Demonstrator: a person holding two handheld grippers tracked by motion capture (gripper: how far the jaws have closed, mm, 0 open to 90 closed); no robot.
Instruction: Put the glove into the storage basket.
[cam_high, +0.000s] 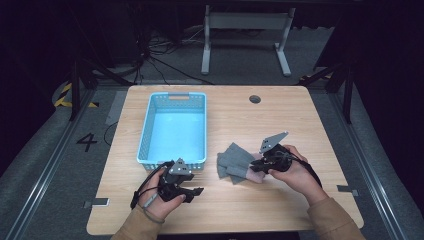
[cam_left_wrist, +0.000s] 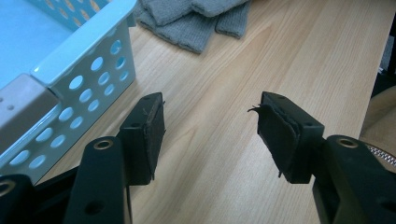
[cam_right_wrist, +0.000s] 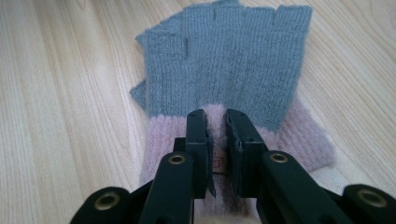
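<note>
Grey fingerless gloves (cam_high: 234, 159) with pink cuffs (cam_right_wrist: 301, 137) lie stacked on the wooden table, right of centre. In the right gripper view the grey knit part (cam_right_wrist: 229, 60) fans away from me. My right gripper (cam_right_wrist: 217, 135) is shut on a fold of the pink cuff, pads close together with a small label between them. In the high view that right gripper (cam_high: 261, 163) sits at the gloves' right end. My left gripper (cam_high: 198, 191) rests near the table's front, just before the blue basket (cam_high: 145, 131). The left gripper (cam_left_wrist: 210, 130) stands open over bare wood with nothing between its jaws.
The light blue perforated basket (cam_left_wrist: 84, 46) holds nothing and stands left of centre; its front corner is close to my left gripper. The gloves (cam_left_wrist: 196, 18) lie beyond it. A round cable hole (cam_high: 255, 99) is near the table's far edge. Floor cables and a desk frame lie beyond the table.
</note>
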